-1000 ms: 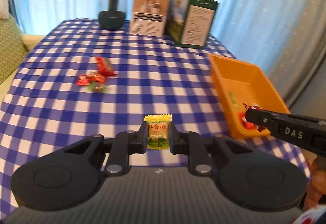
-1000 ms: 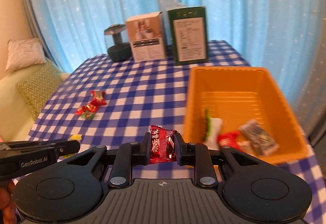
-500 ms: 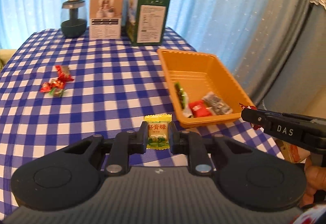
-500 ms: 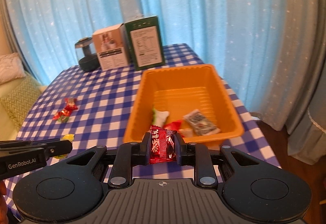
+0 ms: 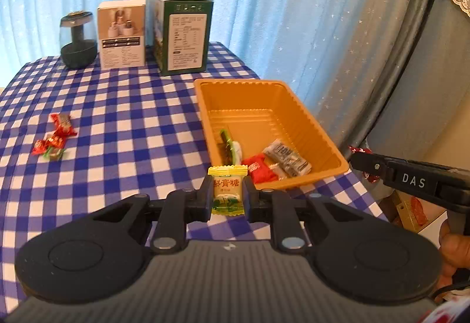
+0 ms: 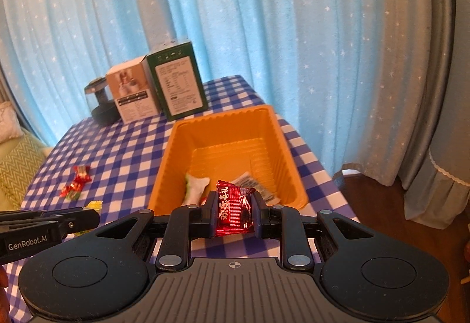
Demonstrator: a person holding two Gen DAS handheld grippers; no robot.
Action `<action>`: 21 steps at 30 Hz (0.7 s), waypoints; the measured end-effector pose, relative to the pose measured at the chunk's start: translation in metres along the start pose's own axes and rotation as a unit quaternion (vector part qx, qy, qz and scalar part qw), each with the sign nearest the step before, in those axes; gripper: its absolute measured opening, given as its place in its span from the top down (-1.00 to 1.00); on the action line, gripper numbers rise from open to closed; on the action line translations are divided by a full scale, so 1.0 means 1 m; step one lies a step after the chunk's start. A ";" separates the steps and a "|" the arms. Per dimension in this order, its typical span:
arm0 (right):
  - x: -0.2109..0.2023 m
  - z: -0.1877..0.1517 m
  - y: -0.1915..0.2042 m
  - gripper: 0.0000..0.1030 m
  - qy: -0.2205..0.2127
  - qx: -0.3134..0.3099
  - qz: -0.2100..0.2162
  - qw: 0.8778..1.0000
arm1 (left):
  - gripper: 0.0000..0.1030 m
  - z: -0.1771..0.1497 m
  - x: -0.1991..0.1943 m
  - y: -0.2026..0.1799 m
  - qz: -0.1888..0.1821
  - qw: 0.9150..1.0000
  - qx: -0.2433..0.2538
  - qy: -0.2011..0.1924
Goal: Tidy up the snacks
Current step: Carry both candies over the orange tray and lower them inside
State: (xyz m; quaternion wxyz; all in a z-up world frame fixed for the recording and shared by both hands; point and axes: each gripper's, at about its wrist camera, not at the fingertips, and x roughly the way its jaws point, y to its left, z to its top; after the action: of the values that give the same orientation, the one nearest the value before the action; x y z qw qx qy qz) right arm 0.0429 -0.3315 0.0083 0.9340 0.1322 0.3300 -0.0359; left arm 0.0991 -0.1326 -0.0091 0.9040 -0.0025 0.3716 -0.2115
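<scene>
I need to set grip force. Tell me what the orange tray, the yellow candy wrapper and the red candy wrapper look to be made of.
Orange tray: thin moulded plastic, semi-gloss; ribbed floor and fluted walls suggest it.
Yellow candy wrapper: printed plastic film, fairly matte, with crimped zigzag ends; held in the left gripper.
Red candy wrapper: probably metallised foil film, glossy and crinkled, with bright glints; held in the right gripper.

Backlit blue star-dotted curtains (image 6: 235,29) hang behind the blue-checked counter (image 5: 117,117); a cushioned sofa (image 6: 17,164) sits far left.
</scene>
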 end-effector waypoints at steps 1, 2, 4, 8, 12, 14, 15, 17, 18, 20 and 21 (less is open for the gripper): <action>0.001 0.002 -0.002 0.54 -0.001 0.002 -0.001 1.000 | 0.66 0.003 0.003 -0.002 -0.001 1.000 0.002 0.000; 0.003 0.004 -0.004 0.54 -0.002 0.003 -0.001 1.000 | 0.66 0.005 0.006 -0.005 -0.002 1.000 0.004 0.000; 0.006 0.008 -0.008 0.54 -0.003 0.005 -0.002 1.000 | 0.66 0.010 0.013 -0.008 -0.005 1.000 0.006 0.002; 0.015 0.015 -0.014 0.54 -0.005 0.007 -0.002 1.000 | 0.66 0.019 0.028 -0.013 -0.009 1.000 0.011 0.006; 0.027 0.023 -0.018 0.54 -0.006 0.008 0.000 1.000 | 0.66 0.027 0.045 -0.016 -0.009 1.000 0.015 0.012; 0.032 0.026 -0.020 0.54 -0.005 0.010 0.001 1.000 | 0.66 0.030 0.053 -0.018 -0.010 1.000 0.018 0.016; 0.036 0.027 -0.021 0.54 -0.004 0.010 0.001 1.000 | 0.66 0.031 0.057 -0.020 -0.011 1.000 0.019 0.017; 0.042 0.030 -0.023 0.54 -0.002 0.010 0.002 1.000 | 0.66 0.034 0.064 -0.022 -0.014 0.999 0.021 0.020; 0.045 0.031 -0.024 0.54 -0.001 0.011 0.003 1.000 | 0.66 0.036 0.068 -0.023 -0.015 0.999 0.022 0.022; 0.052 0.033 -0.025 0.54 0.001 0.012 0.004 1.000 | 0.66 0.039 0.075 -0.025 -0.016 0.999 0.024 0.024; 0.055 0.035 -0.025 0.54 0.001 0.012 0.004 1.000 | 0.66 0.040 0.078 -0.026 -0.018 0.999 0.025 0.025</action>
State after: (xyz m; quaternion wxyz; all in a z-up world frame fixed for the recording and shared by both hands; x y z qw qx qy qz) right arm 0.1027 -0.3635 -0.0054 0.9321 0.1450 0.3299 -0.0359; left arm 0.1659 -0.1921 -0.0287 0.8902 0.0186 0.3889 -0.2365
